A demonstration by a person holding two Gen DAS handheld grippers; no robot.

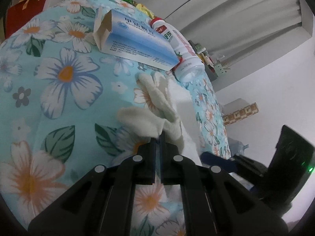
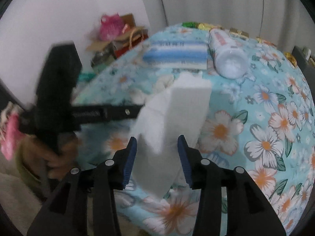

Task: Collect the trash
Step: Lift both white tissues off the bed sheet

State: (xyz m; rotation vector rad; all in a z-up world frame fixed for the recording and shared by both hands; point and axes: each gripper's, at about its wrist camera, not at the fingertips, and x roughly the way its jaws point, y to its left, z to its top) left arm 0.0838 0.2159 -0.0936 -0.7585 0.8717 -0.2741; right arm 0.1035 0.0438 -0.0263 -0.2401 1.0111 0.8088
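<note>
My left gripper (image 1: 158,137) is shut on a crumpled white tissue (image 1: 157,106) and holds it above the floral tablecloth (image 1: 65,90). My right gripper (image 2: 156,145) is open, its blue pads either side of the hanging tissue (image 2: 173,114) without clear contact. The left gripper's body (image 2: 59,90) crosses the right wrist view from the left. A blue and white carton (image 1: 137,41) lies open-ended further back; it also shows in the right wrist view (image 2: 175,56). A white drink bottle with a red cap (image 1: 177,49) lies on its side beside the carton, base towards me (image 2: 228,53).
Green and gold foil wrappers (image 1: 135,3) lie at the table's far edge, also in the right wrist view (image 2: 204,26). A red gift bag (image 1: 25,9) and boxes with a pink bag (image 2: 112,31) stand beyond the table. Curtains and a wall lie behind.
</note>
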